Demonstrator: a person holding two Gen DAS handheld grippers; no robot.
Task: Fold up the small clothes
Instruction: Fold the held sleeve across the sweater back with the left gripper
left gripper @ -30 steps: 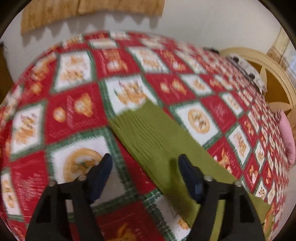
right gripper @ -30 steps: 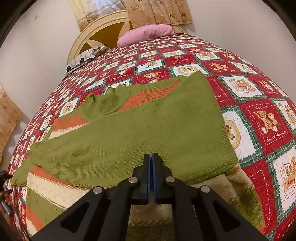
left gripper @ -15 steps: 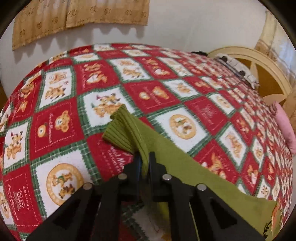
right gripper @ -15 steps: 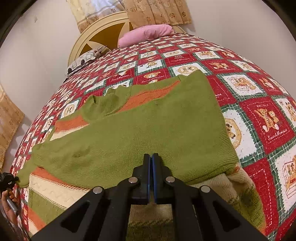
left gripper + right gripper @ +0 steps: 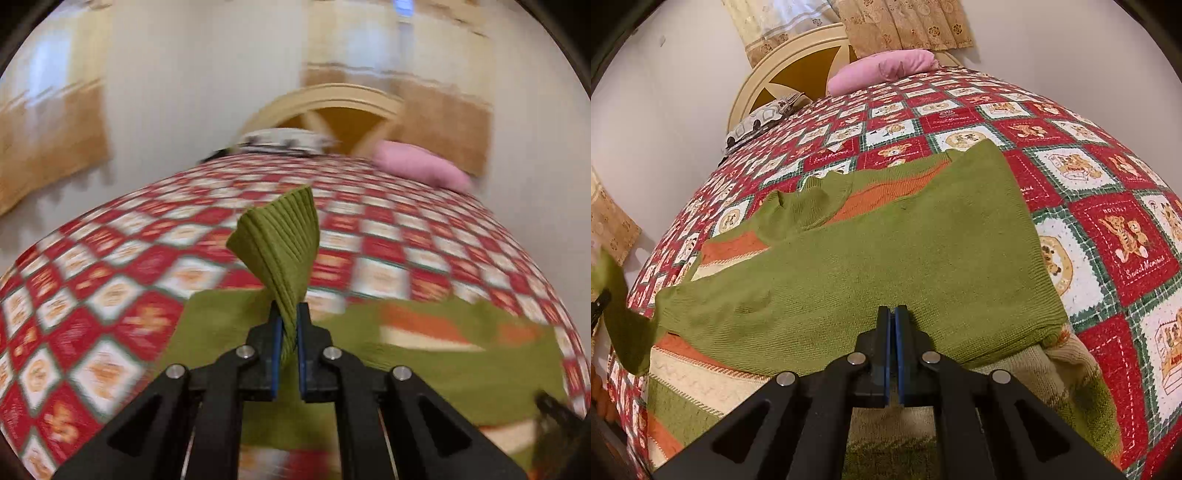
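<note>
A small green sweater (image 5: 886, 240) with orange and cream stripes lies on the bed, one sleeve folded across its body. My left gripper (image 5: 287, 325) is shut on the ribbed green cuff (image 5: 280, 236) of the other sleeve and holds it lifted above the bed; the sweater's body (image 5: 424, 354) lies beneath it. In the right wrist view that lifted sleeve (image 5: 624, 325) hangs at the far left. My right gripper (image 5: 894, 314) is shut, its tips resting at the near edge of the folded green sleeve; nothing shows between the jaws.
The bed is covered by a red, white and green patchwork quilt (image 5: 1108, 229). A pink pillow (image 5: 882, 68) and a patterned pillow (image 5: 757, 122) lie against the cream headboard (image 5: 783, 70). Walls and tan curtains surround the bed.
My left gripper closed on the sleeve cuff, lifted it off the quilt and swung towards the sweater's body. My right gripper has stayed shut in place.
</note>
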